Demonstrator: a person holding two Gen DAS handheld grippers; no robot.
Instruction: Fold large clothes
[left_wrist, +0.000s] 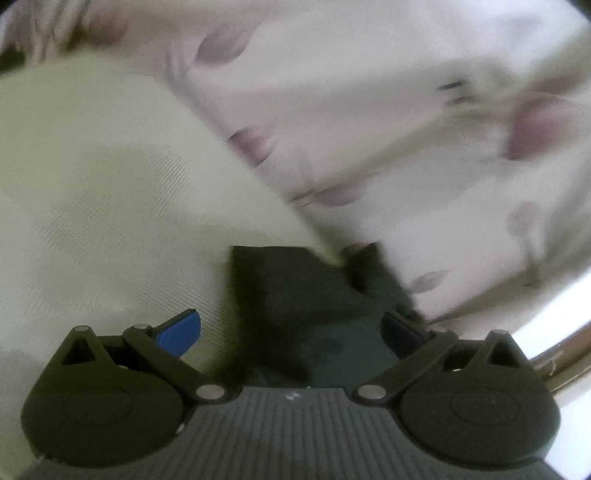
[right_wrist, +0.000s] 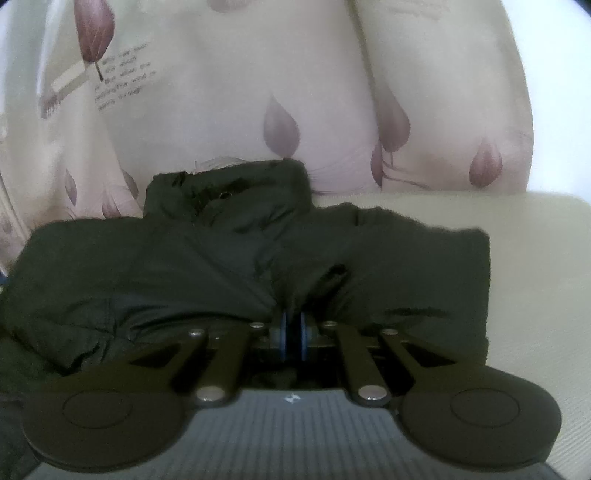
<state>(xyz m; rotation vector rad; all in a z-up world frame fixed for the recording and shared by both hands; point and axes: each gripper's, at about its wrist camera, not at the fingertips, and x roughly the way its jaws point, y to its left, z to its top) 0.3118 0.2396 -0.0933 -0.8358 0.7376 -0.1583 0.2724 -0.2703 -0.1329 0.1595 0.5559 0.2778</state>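
A dark, padded garment lies spread on a cream mat, its collar toward the floral sheet. My right gripper is shut on a pinched fold of the garment near its front edge, and the cloth bunches up around the blue pads. In the blurred left wrist view, a corner of the dark garment lies between the jaws of my left gripper. Those jaws stand wide open, and the blue pads sit well clear of the cloth on both sides.
A pale bedsheet with mauve leaf prints covers the bed behind the mat, with a plump fold at the right. In the left wrist view the cream mat fills the left and the sheet the right. A brown edge shows at the lower right.
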